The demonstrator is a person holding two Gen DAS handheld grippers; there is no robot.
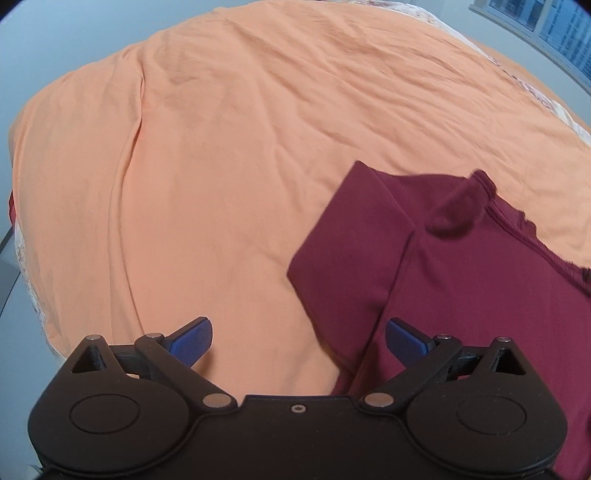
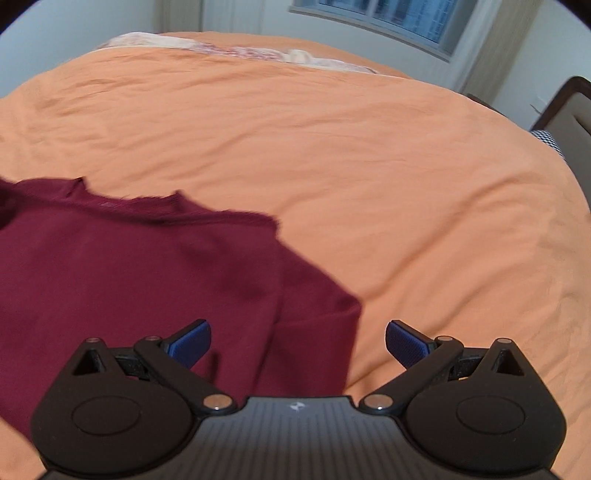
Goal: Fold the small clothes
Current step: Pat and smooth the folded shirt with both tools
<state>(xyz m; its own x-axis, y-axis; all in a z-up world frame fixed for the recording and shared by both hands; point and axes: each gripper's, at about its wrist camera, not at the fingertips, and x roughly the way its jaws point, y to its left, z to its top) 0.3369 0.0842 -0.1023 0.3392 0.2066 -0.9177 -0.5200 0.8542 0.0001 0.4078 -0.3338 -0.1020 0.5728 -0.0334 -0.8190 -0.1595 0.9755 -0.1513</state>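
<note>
A maroon T-shirt [image 1: 461, 273] lies flat on the orange bedsheet [image 1: 229, 177], neck away from me, one short sleeve [image 1: 343, 254] spread toward the left. My left gripper [image 1: 298, 341] hovers open over that sleeve's lower edge, nothing between its blue fingertips [image 1: 194, 341]. In the right wrist view the same maroon T-shirt [image 2: 122, 280] fills the lower left, its other sleeve [image 2: 317, 325] pointing right. My right gripper [image 2: 298, 341] is open above that sleeve's hem, with blue pads [image 2: 404, 341] empty.
The orange bedsheet [image 2: 388, 177] stretches wide beyond the shirt. Pale patterned bedding [image 2: 240, 50] lies at the far edge. A window [image 2: 388, 18] sits behind, and a dark chair [image 2: 569, 122] stands at the right of the bed.
</note>
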